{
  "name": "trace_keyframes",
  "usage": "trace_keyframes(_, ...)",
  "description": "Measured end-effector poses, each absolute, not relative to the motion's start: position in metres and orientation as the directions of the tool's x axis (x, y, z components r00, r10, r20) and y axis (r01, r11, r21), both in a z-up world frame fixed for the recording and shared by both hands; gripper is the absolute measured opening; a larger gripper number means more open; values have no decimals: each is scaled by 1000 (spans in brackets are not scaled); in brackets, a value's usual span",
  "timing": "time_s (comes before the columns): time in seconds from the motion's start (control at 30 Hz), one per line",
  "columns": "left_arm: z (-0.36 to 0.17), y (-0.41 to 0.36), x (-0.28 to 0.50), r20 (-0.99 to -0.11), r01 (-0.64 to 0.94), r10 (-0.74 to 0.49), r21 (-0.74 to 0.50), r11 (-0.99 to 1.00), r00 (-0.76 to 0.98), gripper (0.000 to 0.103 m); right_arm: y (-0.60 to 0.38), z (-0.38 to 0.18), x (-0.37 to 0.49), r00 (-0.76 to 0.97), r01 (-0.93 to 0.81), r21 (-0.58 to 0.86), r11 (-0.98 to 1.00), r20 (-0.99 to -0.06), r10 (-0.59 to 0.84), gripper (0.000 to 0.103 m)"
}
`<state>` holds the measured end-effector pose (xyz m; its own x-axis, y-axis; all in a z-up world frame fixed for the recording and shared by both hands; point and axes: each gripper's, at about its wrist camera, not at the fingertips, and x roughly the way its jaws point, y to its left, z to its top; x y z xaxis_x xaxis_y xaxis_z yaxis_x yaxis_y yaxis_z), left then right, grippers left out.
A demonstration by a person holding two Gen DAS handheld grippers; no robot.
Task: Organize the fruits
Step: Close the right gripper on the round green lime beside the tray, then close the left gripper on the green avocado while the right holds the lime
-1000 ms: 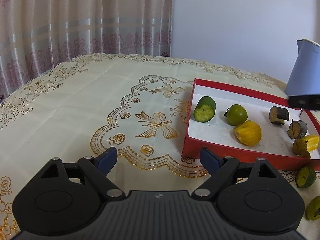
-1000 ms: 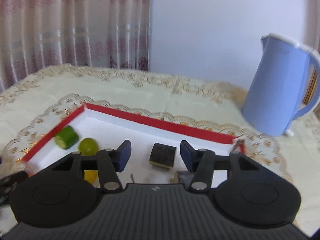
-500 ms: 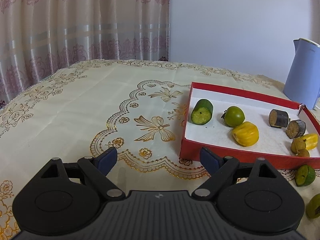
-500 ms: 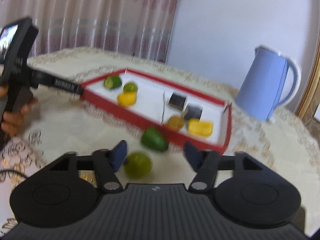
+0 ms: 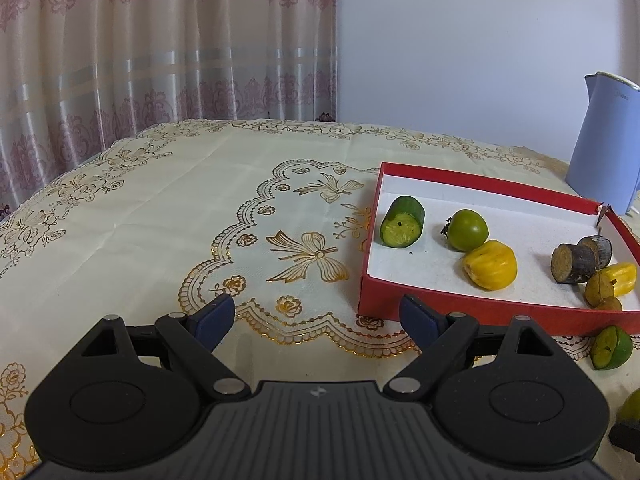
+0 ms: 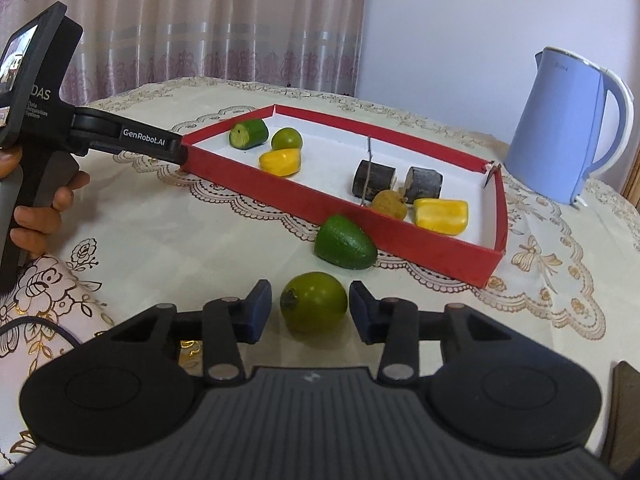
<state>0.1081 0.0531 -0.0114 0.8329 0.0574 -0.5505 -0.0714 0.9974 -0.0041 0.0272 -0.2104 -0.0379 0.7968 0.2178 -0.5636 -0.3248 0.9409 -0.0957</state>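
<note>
A red tray (image 6: 400, 218) (image 5: 472, 315) with a white floor holds several fruit pieces: a cucumber end (image 6: 249, 134), a green fruit (image 6: 286, 139), yellow pieces (image 6: 280, 161) and dark cylinders (image 6: 374, 178). Outside it on the cloth lie a green wedge (image 6: 344, 243) (image 5: 611, 347) and a round green fruit (image 6: 313, 302). My right gripper (image 6: 310, 307) is open with the round green fruit between its fingertips, small gaps on both sides. My left gripper (image 5: 318, 318) is open and empty, just in front of the tray's left corner.
A blue kettle (image 6: 568, 128) (image 5: 606, 168) stands behind the tray at the right. The left hand-held gripper body (image 6: 44, 120) reaches to the tray's left corner in the right wrist view. Curtains hang behind the embroidered tablecloth (image 5: 200, 220).
My right gripper pulled back out of the tray and came down around the round green fruit on the cloth. My left gripper drew back slightly and stays open.
</note>
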Motion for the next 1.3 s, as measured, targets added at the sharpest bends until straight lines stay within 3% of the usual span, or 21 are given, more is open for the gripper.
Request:
trace_keyframes(0.27, -12, 53, 108, -550, -73, 60, -2, 997, 833, 90, -211, -39, 22, 811, -304, -100, 948, -549, 202, 33)
trace_keyframes(0.63, -12, 50, 108, -552, -82, 77, 16, 997, 831, 90, -235, -32, 12, 869, -181, 5, 984, -468, 162, 33)
trace_keyframes(0.83, -13, 47, 108, -549, -85, 93, 41, 996, 831, 90, -246, -28, 1, 918, -74, 10, 997, -391, 72, 33)
trace_keyframes(1.03, -9, 40, 102, -529, -105, 138, 91, 990, 838, 90, -253, -26, -5, 920, -70, 20, 997, -385, 73, 33)
trace_keyframes(1.13, -2, 30, 84, -528, -30, 68, 80, 996, 846, 90, -261, -24, -9, 922, -59, 28, 998, -382, 65, 34)
trace_keyframes(1.3, 0, -14, 53, -565, 240, -183, 28, 970, 805, 90, -276, -28, -11, 917, -31, 48, 998, -397, 48, 34)
